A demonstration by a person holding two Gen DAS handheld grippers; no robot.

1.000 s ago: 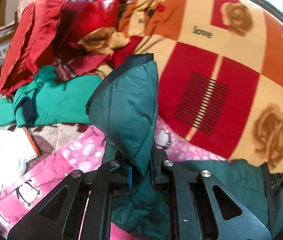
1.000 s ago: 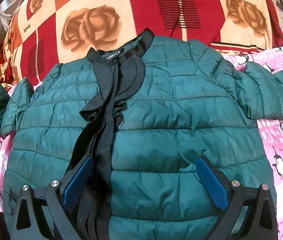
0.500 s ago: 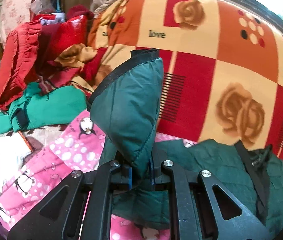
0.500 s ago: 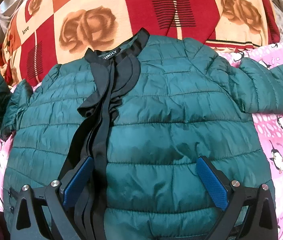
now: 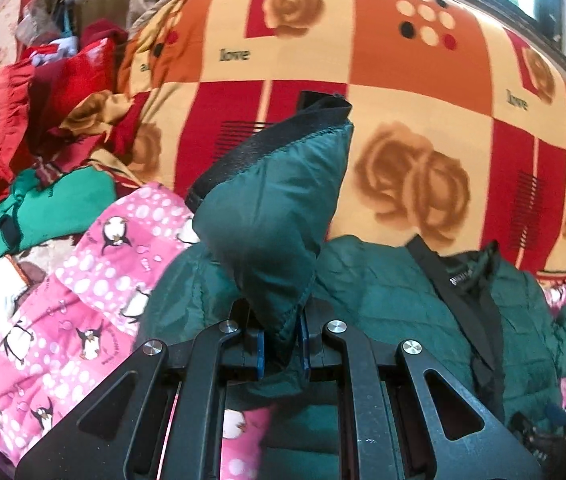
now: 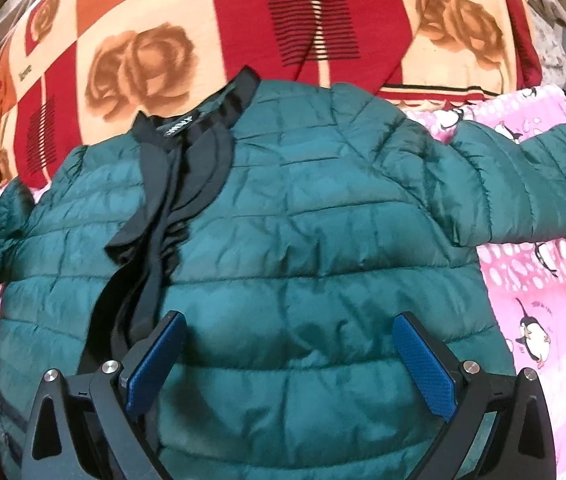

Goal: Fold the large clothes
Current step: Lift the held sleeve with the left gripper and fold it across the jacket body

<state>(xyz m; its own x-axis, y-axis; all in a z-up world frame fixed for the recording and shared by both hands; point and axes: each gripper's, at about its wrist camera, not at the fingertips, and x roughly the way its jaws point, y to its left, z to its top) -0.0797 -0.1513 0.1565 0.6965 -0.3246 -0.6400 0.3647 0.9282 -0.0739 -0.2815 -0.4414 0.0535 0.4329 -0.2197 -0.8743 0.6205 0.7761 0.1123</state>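
- The green puffer jacket (image 6: 307, 248) lies front-up across the bed, on the pink penguin blanket (image 6: 539, 312), with its collar toward the rose-patterned quilt (image 6: 211, 12) at the bed's far edge.
- The left gripper (image 5: 279, 350) has its jaws clenched on the cuff end of the left sleeve (image 5: 271, 216), which stands up out of the jaws with its black cuff band uppermost.
- The right gripper (image 6: 289, 364) hovers over the lower chest of the jacket with its jaws released and wide; no cloth sits between the blue pads (image 6: 423, 364), and I cannot tell whether they touch the fabric.
- The step in hand looks like folding that sleeve inward over the body.
- To do it well, carry the cuff high enough that the padded sleeve clears the chest instead of dragging and bunching the front panel.
- Aim the fold line at the shoulder seam, so the sleeve lands flat across the chest, clear of the black placket (image 6: 163, 216).
- The open right jaws could press down on the body to keep the slippery shell from sliding toward the bed's left edge.
- The other sleeve (image 6: 523, 188) lies stretched toward the bed's right edge, not yet folded.
- Release only once the cuff rests on the jacket; puffed filling springs back if dropped.
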